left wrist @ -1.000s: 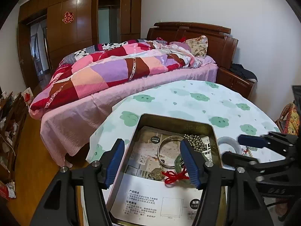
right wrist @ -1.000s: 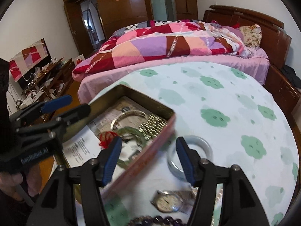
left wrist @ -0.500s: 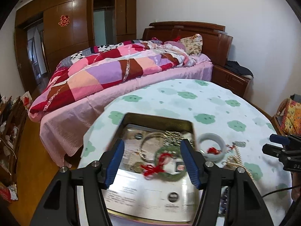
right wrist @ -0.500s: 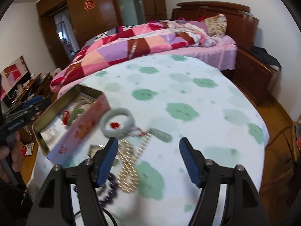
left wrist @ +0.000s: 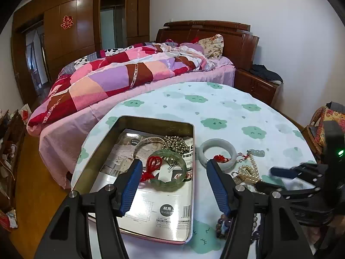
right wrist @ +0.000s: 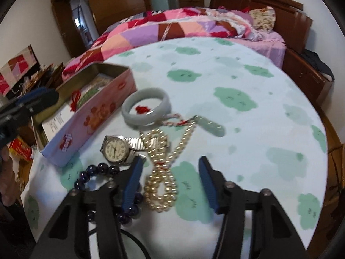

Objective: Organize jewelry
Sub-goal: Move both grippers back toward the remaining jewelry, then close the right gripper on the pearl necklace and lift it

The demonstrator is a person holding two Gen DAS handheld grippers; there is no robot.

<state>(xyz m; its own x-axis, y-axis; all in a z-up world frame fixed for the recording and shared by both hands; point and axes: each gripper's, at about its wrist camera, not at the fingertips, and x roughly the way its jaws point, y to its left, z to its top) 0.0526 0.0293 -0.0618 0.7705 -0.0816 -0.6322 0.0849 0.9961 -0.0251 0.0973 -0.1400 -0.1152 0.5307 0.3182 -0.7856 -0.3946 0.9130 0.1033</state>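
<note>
An open tin box (left wrist: 97, 161) (right wrist: 90, 116) stands on the round table. It holds a green bangle with red cord (left wrist: 170, 172), a silver bangle (left wrist: 148, 143) and a bead chain (left wrist: 175, 143). Beside it lie a pale jade bangle (left wrist: 217, 152) (right wrist: 146, 108), a jade pendant (right wrist: 212, 126), a pearl necklace (right wrist: 161, 172), a wristwatch (right wrist: 115, 149) and a dark purple bead bracelet (right wrist: 97, 170). My left gripper (left wrist: 173, 185) is open and empty above the tin's right side. My right gripper (right wrist: 170, 183) is open and empty just above the pearl necklace.
The table wears a white cloth with green clouds (right wrist: 232, 97). A bed with a patchwork quilt (left wrist: 120, 79) stands close behind it, a wooden nightstand (left wrist: 256, 86) to the right. Cluttered shelves (right wrist: 23, 82) stand to the left. The table edge (right wrist: 330, 133) curves round on the right.
My right gripper has swung from the tin to over the loose jewelry, down near the pearl necklace. My left gripper has drawn back and turned a little right over the tin.
</note>
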